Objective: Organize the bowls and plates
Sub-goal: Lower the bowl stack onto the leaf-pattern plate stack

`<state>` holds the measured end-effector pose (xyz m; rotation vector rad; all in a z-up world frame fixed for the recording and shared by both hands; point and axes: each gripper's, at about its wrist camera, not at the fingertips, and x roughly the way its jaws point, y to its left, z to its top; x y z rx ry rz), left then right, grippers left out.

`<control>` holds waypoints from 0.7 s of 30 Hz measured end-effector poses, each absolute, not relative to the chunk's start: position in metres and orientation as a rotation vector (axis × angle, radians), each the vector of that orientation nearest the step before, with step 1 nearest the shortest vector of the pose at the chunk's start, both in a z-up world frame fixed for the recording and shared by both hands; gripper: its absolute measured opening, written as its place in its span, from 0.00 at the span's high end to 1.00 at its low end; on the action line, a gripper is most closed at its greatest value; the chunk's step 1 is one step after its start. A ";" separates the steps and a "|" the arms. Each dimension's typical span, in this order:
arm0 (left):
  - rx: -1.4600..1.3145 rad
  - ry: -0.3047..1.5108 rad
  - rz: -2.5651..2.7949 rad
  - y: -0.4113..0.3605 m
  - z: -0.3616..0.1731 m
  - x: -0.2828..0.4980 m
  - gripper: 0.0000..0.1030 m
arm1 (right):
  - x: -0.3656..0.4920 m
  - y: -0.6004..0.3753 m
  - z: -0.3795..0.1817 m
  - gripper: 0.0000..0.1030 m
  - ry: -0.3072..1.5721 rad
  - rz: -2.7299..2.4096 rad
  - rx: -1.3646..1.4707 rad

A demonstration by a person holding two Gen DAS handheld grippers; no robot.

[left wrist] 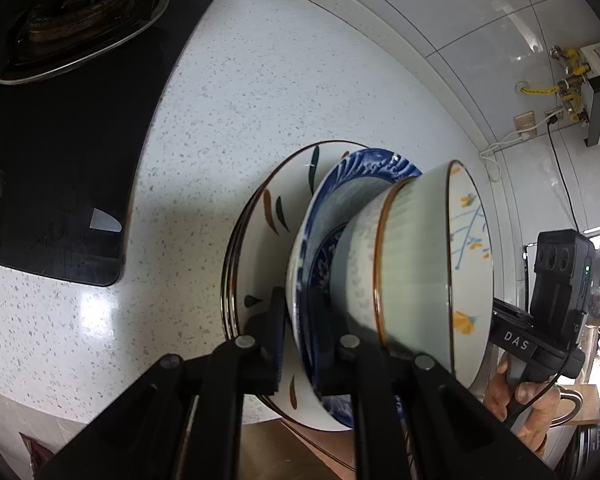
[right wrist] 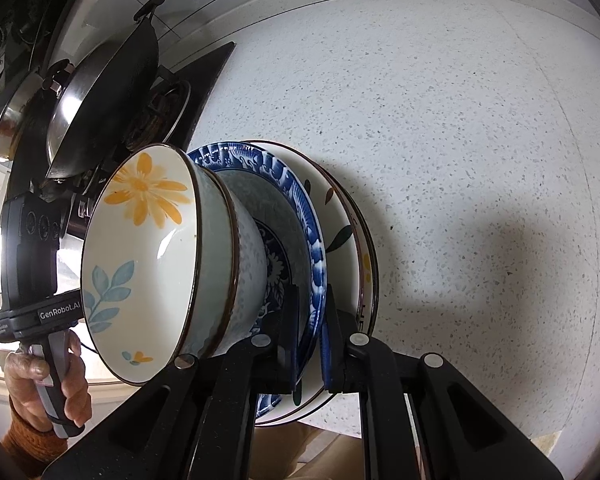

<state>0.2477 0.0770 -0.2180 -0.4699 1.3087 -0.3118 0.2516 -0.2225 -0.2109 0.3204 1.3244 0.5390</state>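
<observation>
Both claws clamped on blue plate [left wrist: 332, 184] rim, left claw [left wrist: 296, 344], right claw [right wrist: 310, 344] opposite. Two nested bowls [right wrist: 148, 256] atop; white leaf plate [left wrist: 268, 220] beneath. Stack above speckled table [right wrist: 460, 120], near stove [left wrist: 60, 140].

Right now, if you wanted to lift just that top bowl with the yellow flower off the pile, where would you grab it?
By its rim. The flower bowl sits nested in another bowl on the blue plate, so its sides are partly buried. One finger inside, one outside the exposed lip, coming from the open mouth side. Both the left gripper and right gripper are clamped on the blue plate's edge.
</observation>
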 end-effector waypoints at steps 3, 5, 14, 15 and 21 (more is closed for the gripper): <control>-0.440 1.322 -0.309 0.072 -0.216 0.249 0.89 | 0.252 -0.221 -0.211 0.91 1.325 0.535 0.318; -0.412 1.329 -0.305 0.067 -0.214 0.250 0.89 | 0.252 -0.221 -0.211 0.91 1.327 0.535 0.320; -0.398 1.358 -0.287 0.058 -0.213 0.250 0.90 | 0.253 -0.221 -0.211 0.91 1.329 0.535 0.329; -0.393 1.356 -0.286 0.057 -0.213 0.252 0.90 | 0.253 -0.222 -0.211 0.90 1.329 0.536 0.329; -0.360 1.322 -0.263 0.054 -0.202 0.253 0.89 | 0.255 -0.230 -0.205 0.79 1.302 0.530 0.346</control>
